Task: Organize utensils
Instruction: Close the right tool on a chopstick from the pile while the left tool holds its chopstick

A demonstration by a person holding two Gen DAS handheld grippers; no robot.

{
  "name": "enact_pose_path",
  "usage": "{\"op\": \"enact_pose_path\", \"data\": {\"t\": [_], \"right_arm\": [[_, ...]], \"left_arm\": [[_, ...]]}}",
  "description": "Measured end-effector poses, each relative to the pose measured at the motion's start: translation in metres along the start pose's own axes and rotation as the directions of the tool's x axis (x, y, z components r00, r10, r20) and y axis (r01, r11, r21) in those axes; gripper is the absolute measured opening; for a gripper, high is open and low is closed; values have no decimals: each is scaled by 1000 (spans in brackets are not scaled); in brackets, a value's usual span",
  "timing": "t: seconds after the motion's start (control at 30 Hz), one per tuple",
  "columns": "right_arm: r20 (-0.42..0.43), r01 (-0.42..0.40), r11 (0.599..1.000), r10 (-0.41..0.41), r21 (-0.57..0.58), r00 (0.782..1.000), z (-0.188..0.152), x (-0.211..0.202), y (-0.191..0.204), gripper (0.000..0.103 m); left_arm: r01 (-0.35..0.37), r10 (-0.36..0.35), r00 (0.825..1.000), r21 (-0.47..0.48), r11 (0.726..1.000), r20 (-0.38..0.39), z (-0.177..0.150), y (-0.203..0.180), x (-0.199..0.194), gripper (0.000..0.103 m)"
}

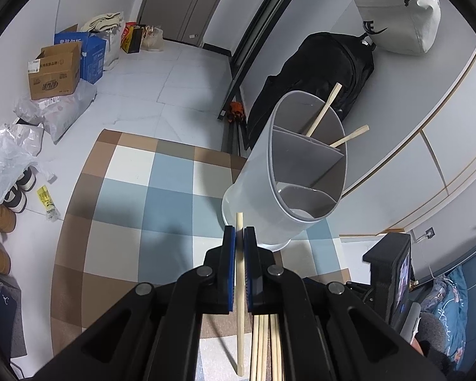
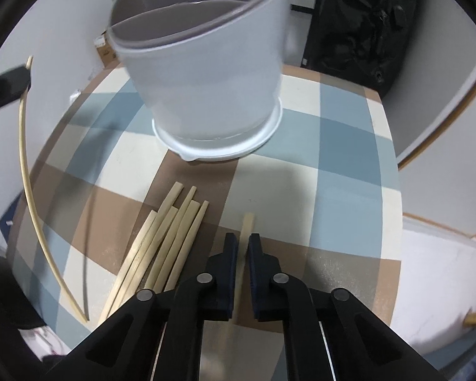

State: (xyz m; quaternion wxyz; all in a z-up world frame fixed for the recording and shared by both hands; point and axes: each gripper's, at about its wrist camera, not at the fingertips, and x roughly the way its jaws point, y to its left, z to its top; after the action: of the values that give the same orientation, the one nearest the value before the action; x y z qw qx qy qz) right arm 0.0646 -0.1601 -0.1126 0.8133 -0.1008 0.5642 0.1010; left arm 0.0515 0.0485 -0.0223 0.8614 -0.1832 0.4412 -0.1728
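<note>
A white utensil holder (image 1: pixel 288 171) with inner dividers stands on a checked table and has two wooden chopsticks (image 1: pixel 323 111) in its far compartment. My left gripper (image 1: pixel 240 231) is shut on one wooden chopstick (image 1: pixel 240 298), held above the table just left of the holder. In the right wrist view, my right gripper (image 2: pixel 243 239) is shut on a single chopstick (image 2: pixel 246 225) low over the table, in front of the holder (image 2: pixel 206 82). A pile of several loose chopsticks (image 2: pixel 165 244) lies to its left. The left gripper's chopstick (image 2: pixel 31 197) shows at far left.
The checked blue, cream and brown tabletop (image 1: pixel 136 209) ends near the holder. On the floor beyond are cardboard boxes (image 1: pixel 55 71), plastic bags, shoes (image 1: pixel 16 190) and a black bag (image 1: pixel 320 73). A grey bag (image 1: pixel 396 9) hangs on the wall.
</note>
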Motion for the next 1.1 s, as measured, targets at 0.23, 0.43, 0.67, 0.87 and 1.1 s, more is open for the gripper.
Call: {"op": "enact_pose_path", "data": {"t": [0.23,0.43,0.67,0.87,1.1], "right_arm": [[-14,-43,998,44,40,999,10,3,-7,8],[7,-37,998,38,-58,999,15,7,16,42],[20,-8,998,9,-61,1000,14,5,16,6],[66,-38,999,38,-6,997,14,-9,5,6],[275,-24,1000,19,16,961,17,-60,-4,5]], "left_arm": [[2,-2,1000,-6,1000,-2,0,0,1,1],[-3,3,1000,4,1000,-5,0,-3,3,1],[7,-7,1000,-2,1000,-3,0,-2,8,1],[23,-23,999,-17,1000,32,2,-2,3,1],[22,-26,994,38,999,103,1,-16,-13,1]]}}
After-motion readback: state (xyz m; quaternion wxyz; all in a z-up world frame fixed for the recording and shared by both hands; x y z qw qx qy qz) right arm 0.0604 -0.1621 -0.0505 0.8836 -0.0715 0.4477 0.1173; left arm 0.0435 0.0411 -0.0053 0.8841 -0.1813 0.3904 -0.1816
